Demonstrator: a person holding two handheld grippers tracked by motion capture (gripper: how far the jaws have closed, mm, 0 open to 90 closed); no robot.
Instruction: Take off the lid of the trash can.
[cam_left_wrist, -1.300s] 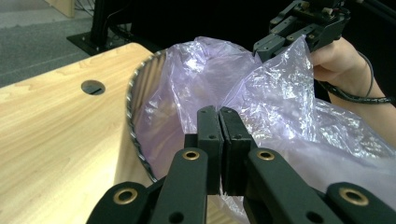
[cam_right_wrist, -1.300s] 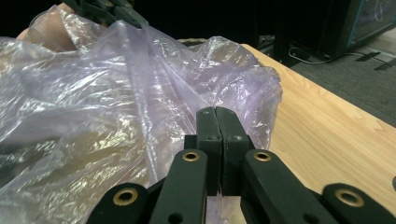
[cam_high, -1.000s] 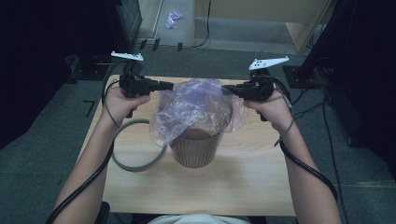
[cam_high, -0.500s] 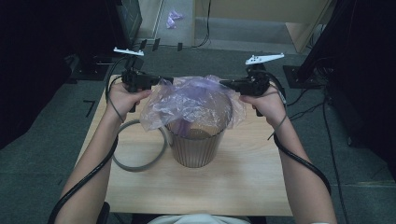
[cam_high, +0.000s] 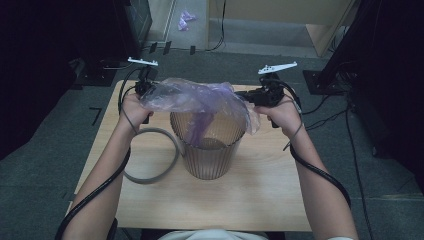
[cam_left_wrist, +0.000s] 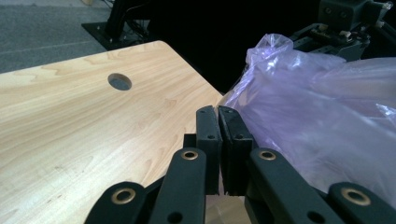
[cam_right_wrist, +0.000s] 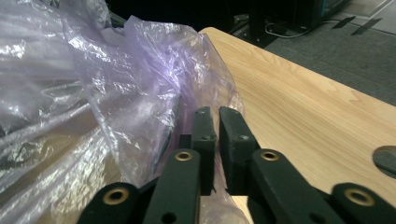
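A brown ribbed bin stands mid-table. A thin purple plastic bag is stretched across its mouth, and its middle sags inside. My left gripper is at the bag's left edge, shut on the film; in the left gripper view its jaws meet, with the bag bulging to their right. My right gripper is at the bag's right edge. Its jaws have just been opening and show a slim gap with no film seen inside; the bag lies against the left jaw.
A grey ring lies on the wooden table left of the bin. The table has a round hole near its far corner. Dark equipment stands flank the table. Another purple bag lies on the floor beyond.
Both hands have come down and the bag has gone from a puffed dome above the bin to a flatter sheet sagging into its mouth. The bin's rim now shows.
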